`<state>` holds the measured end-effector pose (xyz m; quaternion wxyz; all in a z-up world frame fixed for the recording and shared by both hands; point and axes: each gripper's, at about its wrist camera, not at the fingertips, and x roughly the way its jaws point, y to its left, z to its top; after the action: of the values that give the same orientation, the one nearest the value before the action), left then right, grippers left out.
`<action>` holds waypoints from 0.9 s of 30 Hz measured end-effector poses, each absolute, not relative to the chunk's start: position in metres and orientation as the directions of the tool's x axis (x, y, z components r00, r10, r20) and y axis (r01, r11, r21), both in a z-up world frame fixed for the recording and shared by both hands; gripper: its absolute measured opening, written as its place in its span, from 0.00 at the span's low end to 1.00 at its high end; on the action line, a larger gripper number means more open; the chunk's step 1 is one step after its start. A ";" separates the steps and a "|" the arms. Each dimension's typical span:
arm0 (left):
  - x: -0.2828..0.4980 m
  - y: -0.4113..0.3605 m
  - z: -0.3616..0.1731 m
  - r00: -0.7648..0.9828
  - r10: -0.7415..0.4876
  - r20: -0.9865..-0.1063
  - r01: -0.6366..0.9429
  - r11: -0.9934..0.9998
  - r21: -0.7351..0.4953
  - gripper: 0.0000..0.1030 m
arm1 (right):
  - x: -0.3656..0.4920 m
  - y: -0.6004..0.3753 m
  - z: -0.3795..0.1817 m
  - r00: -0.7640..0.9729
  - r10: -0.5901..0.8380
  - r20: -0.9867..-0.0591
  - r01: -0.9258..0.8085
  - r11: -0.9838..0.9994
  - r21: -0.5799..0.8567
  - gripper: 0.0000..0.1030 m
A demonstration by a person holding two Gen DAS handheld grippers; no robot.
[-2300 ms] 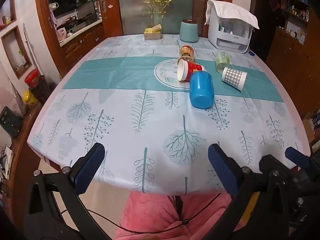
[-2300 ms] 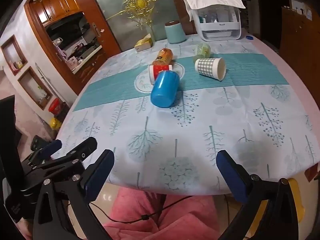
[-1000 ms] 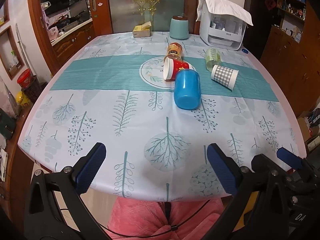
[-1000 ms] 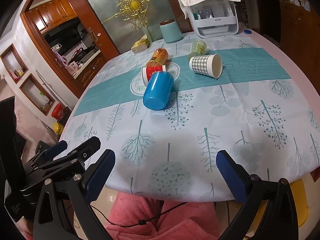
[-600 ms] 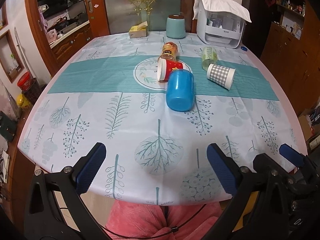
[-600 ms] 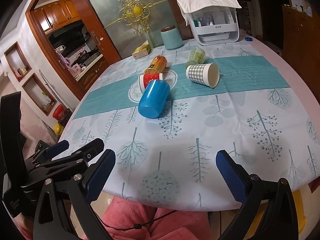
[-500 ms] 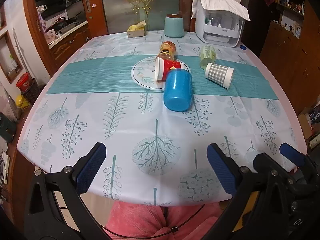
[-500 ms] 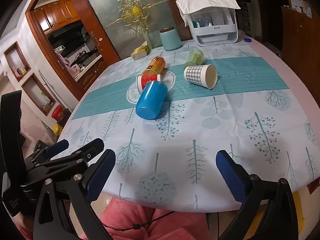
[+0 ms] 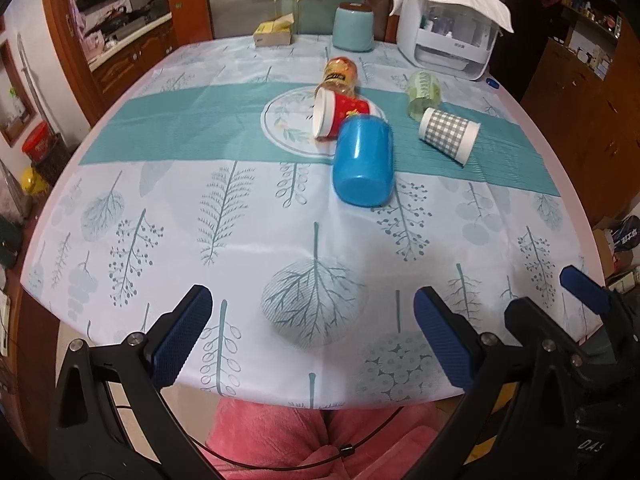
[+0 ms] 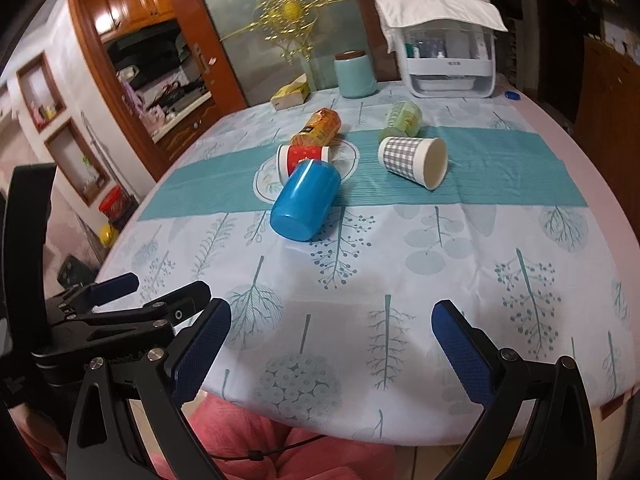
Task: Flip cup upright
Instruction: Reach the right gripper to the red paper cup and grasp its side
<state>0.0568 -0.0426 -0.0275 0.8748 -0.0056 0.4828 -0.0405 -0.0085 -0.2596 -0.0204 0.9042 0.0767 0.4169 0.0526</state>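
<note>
Several cups lie on their sides in the middle of the table. A blue plastic cup (image 9: 363, 162) (image 10: 305, 200) is nearest, its base toward me. Behind it lie a red paper cup (image 9: 340, 115) (image 10: 304, 158), an orange cup (image 9: 339, 75) (image 10: 318, 127), a green cup (image 9: 423, 92) (image 10: 401, 119) and a grey checked paper cup (image 9: 449, 135) (image 10: 414, 159). My left gripper (image 9: 312, 338) is open and empty over the table's near edge. My right gripper (image 10: 330, 350) is open and empty too, to the right of the left one.
The table wears a pale tree-print cloth (image 9: 224, 216) with a teal band. At the far edge stand a white appliance under a cloth (image 9: 450, 32), a teal canister (image 9: 353, 26) and a tissue box (image 9: 274, 34). Wooden cabinets stand on both sides.
Both grippers have moved forward over the table's near edge, so the cups look nearer. Both stay open. The cups have not moved.
</note>
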 end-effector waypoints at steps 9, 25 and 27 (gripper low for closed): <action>0.070 -0.003 -0.053 0.488 -0.140 -0.862 0.012 0.988 -0.154 0.98 | 0.028 -0.219 -0.020 0.649 0.080 -0.757 -0.160 0.987 -0.032 0.99; 0.093 0.077 -0.085 0.478 -0.230 -0.848 -0.066 0.953 -0.295 0.97 | 0.171 -0.117 -0.030 0.667 -0.021 -0.745 -0.491 0.740 -0.460 0.99; 0.094 0.087 -0.089 0.480 -0.234 -0.846 -0.076 0.949 -0.305 0.97 | 0.195 -0.111 -0.040 0.658 -0.044 -0.752 -0.513 0.704 -0.491 0.99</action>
<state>0.0937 0.0869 -0.0889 0.8466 -0.1522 0.5078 -0.0466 0.1952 -0.1109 -0.0401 0.8372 -0.3580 0.3890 0.1400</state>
